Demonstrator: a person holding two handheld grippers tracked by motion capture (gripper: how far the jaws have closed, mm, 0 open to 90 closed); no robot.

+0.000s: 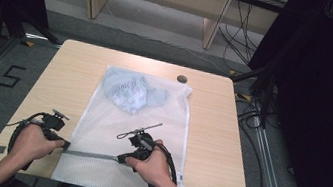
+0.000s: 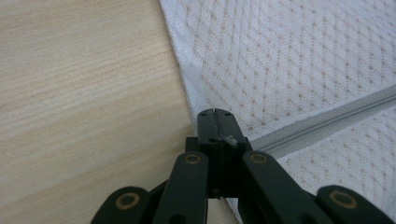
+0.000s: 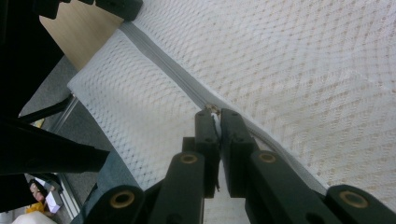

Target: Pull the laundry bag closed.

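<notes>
Both grippers were clamped: left gripper [image 2: 215,112] pinned the mesh bag [image 1: 150,121] end lower left so right gripper [image 3: 214,111], pinching the zipper pull [image 3: 213,109], could slide it.

bare table [image 1: 56,76] left, mesh bag [image 1: 150,116] centre

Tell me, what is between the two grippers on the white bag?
A grey zipper runs across the mesh bag from the left gripper to the right gripper, as the high view shows.
</notes>
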